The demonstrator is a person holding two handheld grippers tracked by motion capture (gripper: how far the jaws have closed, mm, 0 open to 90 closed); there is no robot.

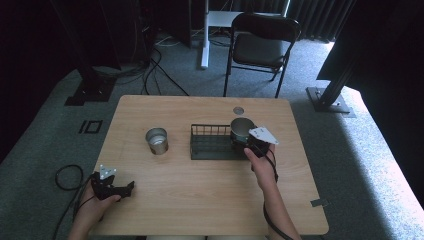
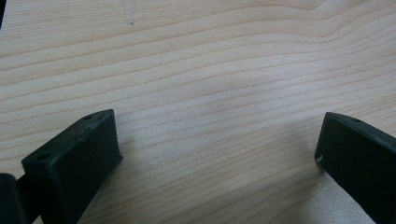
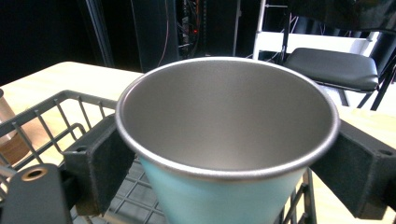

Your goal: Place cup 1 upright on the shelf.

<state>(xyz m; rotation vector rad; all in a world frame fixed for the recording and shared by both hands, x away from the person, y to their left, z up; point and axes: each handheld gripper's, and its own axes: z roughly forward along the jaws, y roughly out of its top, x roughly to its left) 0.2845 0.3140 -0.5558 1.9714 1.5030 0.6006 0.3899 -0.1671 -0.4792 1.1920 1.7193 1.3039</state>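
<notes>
Two grippers are working over the tabletop (image 1: 200, 190), and nearest the bottom edge of the high view sits the left gripper (image 1: 131, 186), low at the lower left of the frame, held in the person's left hand (image 1: 95, 202). From its own camera the jaws stand wide apart, with bare wood grain between them and nothing in their hold. Its cable (image 1: 67, 177) loops off the tabletop's left edge onto the carpet.

Moving up the frame, the right hand (image 1: 262, 162) comes in from the bottom right of centre and carries the right gripper (image 1: 242, 140) up to the middle of the tabletop. Its jaws are pressed to both sides of a metal cup (image 3: 224, 140), steel inside, pale blue outside, upright with its mouth open to the camera. That cup sits at the right end of the black wire basket (image 1: 212, 142); from the right gripper view the basket's grid shows beneath it, but whether the cup rests on the grid or hangs just above it I can't tell.

Left of the basket, well apart from it, a second metal cup (image 1: 157, 140) stands upright on the wood.

Farther back, beyond the tabletop's far edge, a black folding chair (image 1: 262, 42) stands on the grey carpet.
</notes>
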